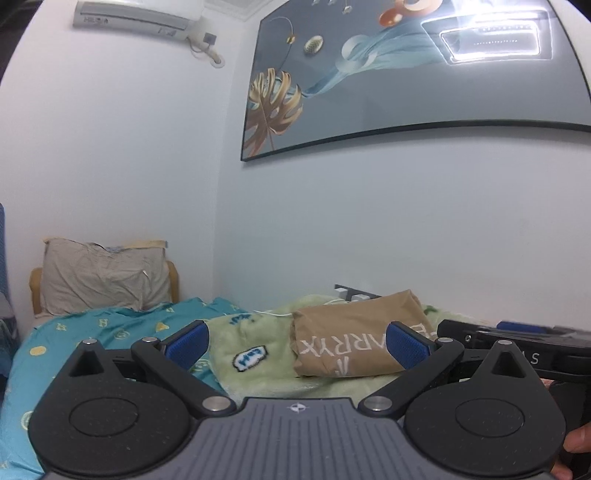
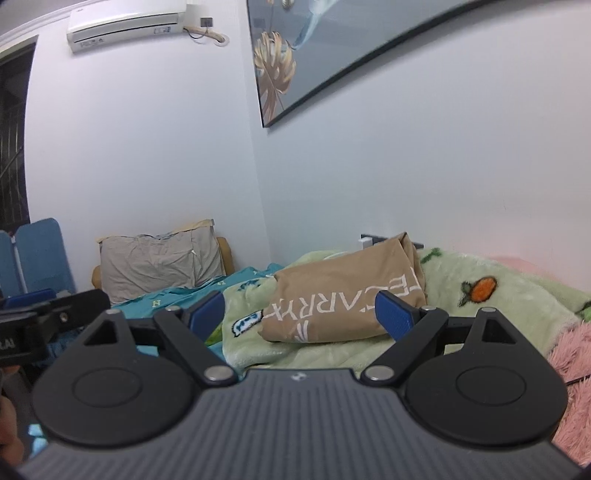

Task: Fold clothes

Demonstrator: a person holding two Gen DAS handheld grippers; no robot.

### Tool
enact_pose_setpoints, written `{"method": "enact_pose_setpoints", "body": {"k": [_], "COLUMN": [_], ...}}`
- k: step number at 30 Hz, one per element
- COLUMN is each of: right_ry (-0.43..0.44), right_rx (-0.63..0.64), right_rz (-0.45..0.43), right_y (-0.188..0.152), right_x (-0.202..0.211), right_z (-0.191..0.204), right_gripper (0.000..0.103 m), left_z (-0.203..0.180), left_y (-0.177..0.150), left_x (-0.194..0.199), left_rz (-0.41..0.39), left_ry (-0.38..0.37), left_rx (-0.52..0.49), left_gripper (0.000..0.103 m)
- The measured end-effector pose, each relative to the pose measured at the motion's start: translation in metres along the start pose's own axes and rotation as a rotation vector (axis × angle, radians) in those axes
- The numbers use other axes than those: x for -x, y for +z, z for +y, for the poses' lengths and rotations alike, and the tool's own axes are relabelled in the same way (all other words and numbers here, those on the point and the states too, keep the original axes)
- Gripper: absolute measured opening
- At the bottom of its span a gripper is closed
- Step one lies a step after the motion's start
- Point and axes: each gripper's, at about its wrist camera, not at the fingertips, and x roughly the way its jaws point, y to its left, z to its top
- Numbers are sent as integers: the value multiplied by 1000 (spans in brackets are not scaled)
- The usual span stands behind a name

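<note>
Both the left gripper (image 1: 298,345) and right gripper (image 2: 300,313) hover, jaws released, before the folded tan garment (image 1: 354,338) on the green blanket (image 1: 258,373).

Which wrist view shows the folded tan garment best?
The right wrist view: the folded tan garment appears larger, its top, white lettering and near edge visible between open fingers. The left wrist view shows it smaller, partly hidden behind a blue finger pad.

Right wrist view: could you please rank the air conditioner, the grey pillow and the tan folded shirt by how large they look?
1. Tan folded shirt, clearly the largest.
2. Grey pillow and air conditioner look much alike; the air conditioner is farther away, so I won't rank them.
</note>
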Motion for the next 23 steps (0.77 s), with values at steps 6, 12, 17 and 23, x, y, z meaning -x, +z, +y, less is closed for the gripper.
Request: {"method": "enact_pose_setpoints", "body": {"k": [6, 12, 17, 23], "right_ry": [-5, -20, -33, -31], "right_rx": [46, 67, 75, 74], "right_rz": [-22, -31, -37, -26], "right_y": [3, 3, 5, 4], "right_x": [6, 8, 9, 10], "right_z": [12, 15, 18, 21], "right_gripper": [90, 90, 90, 90], "left_z": [4, 8, 10, 12], "left_y": [-5, -8, -11, -15], "left_x": [5, 8, 7, 10], "left_rz": [-9, -17, -16, -11], "left_ry": [5, 3, 3, -11], "left_rx": [8, 15, 16, 16], "left_gripper": [103, 103, 103, 103]}}
